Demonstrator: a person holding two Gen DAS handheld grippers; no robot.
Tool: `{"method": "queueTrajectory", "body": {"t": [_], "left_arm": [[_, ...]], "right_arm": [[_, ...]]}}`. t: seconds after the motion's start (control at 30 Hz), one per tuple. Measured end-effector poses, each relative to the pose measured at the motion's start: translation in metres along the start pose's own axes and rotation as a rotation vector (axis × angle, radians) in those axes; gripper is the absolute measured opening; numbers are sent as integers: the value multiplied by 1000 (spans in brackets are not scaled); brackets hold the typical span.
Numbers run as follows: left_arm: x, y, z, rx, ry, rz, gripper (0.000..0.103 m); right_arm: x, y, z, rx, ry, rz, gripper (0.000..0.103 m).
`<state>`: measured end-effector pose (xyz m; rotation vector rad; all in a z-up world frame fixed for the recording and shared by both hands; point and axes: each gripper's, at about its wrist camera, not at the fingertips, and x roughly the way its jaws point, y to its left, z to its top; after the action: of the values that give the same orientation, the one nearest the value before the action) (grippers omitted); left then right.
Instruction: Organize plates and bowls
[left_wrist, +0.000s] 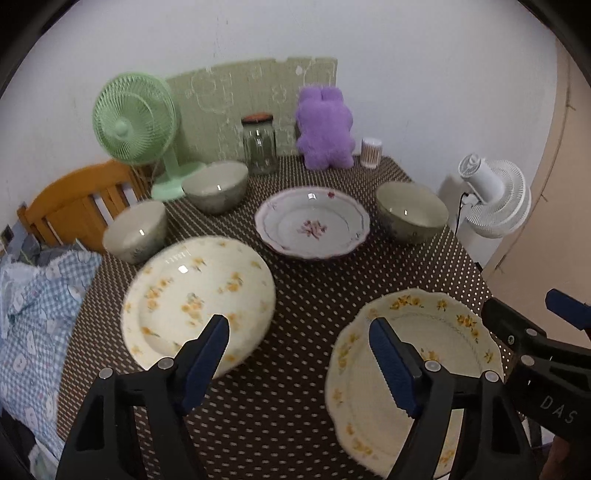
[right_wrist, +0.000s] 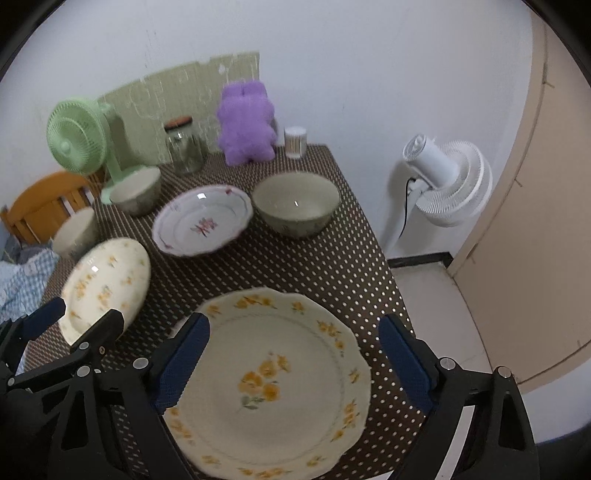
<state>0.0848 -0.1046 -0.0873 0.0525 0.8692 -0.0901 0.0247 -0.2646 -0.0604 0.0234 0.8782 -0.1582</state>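
Two cream plates with yellow flowers lie at the near end of the dotted brown table: a round one on the left and a scalloped one on the right. Behind them sits a white plate with pink flowers. Three grey-green bowls stand around it: far left, back, and right. My left gripper hovers open between the two cream plates, nothing between its pads. My right gripper is open above the scalloped plate.
Along the back wall stand a green desk fan, a glass jar, a purple plush toy and a cotton swab tub. A wooden chair and checked cloth lie left. A white floor fan stands right of the table edge.
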Motion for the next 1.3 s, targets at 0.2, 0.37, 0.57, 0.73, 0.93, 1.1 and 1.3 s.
{"method": "queueTrajectory", "body": {"t": [0.2,0.37,0.57,0.73,0.93,1.1,1.3], "left_arm": [[39,-19,-17,-19,79,33,78],[57,-25,-31,-66,148,56,76],[71,-35,-44,-80,218,64,75],[78,-37,-49,-102,251,57,69],[82,-45,-45,-97,259,43,67],[86,-49,-40,-97,267,39,63],[88,-45,-36,-102,277,29,62]], "right_arm": [[43,-21,-11,-28,80,2,91],[75,-35,-20,-48,151,8,90],[100,-44,-30,-53,212,9,89],[114,-48,-39,-62,260,22,86],[124,-50,-44,-48,277,45,74],[126,-43,-42,-73,283,94,63],[128,-36,-35,-50,296,65,63]]}}
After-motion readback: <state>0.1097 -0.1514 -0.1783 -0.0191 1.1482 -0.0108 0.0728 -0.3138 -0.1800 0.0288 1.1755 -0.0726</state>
